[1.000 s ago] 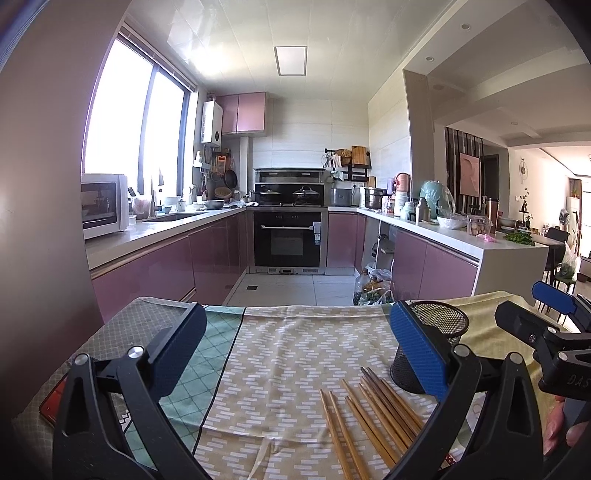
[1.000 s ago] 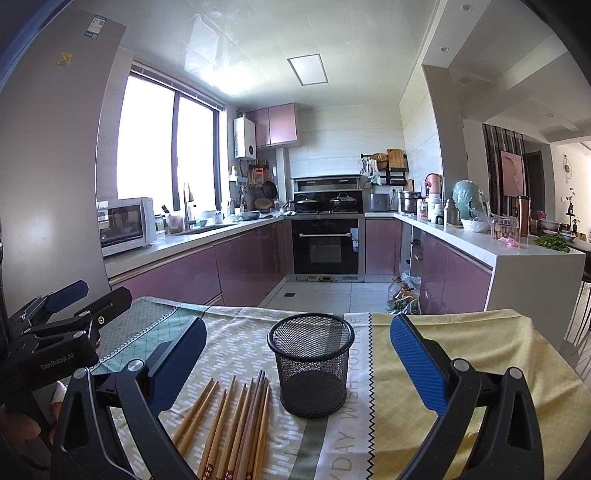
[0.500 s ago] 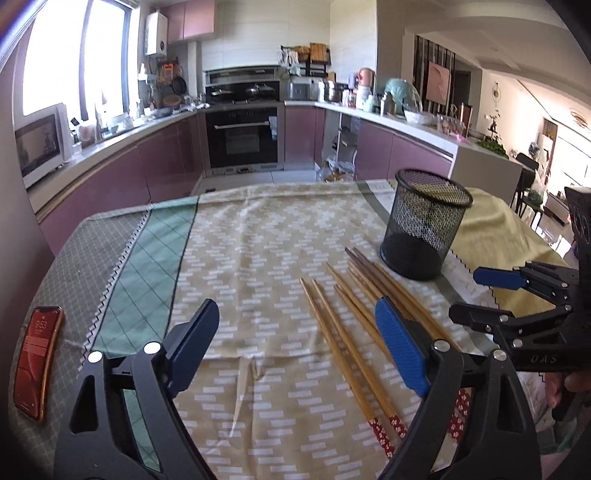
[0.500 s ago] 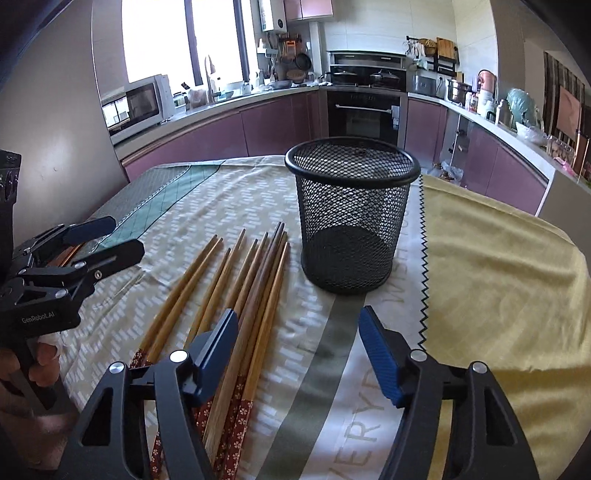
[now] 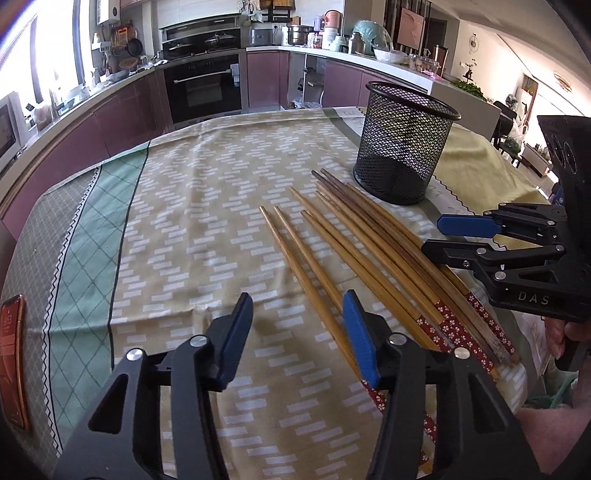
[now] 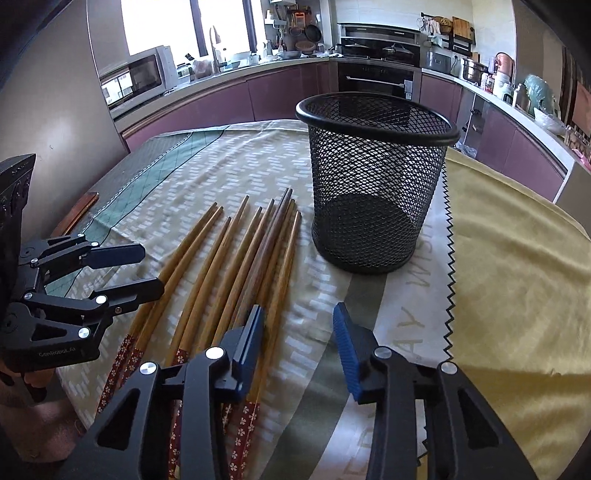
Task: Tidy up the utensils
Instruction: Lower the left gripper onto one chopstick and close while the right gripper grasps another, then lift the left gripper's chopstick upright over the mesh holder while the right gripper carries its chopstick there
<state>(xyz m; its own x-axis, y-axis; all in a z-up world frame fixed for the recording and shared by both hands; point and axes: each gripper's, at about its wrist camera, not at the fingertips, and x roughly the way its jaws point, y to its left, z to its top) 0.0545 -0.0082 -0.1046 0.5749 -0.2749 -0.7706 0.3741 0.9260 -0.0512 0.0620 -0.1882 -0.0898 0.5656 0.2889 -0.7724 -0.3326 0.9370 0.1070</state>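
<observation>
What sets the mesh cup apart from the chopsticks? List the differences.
The black mesh cup stands upright; the wooden chopsticks lie flat, fanned beside it. The mesh cup is see-through metal with nothing visible inside; the chopsticks are solid brown sticks with red flowered ends. There is one cup and many chopsticks. Both rest on the patterned tablecloth.

A bright kitchen with mauve cabinets behind a cloth-covered bench

Mauve cabinets (image 6: 280, 92) under a pale countertop (image 5: 354, 61) wrap around the room, with a black built-in oven (image 5: 203, 86) at the far wall and a white microwave (image 6: 135, 79) near the sunlit window (image 6: 159, 26). Pots and jars crowd the counter. The bench wears a patterned beige tablecloth (image 5: 192, 206) beside a yellow cloth (image 6: 517, 280).
</observation>
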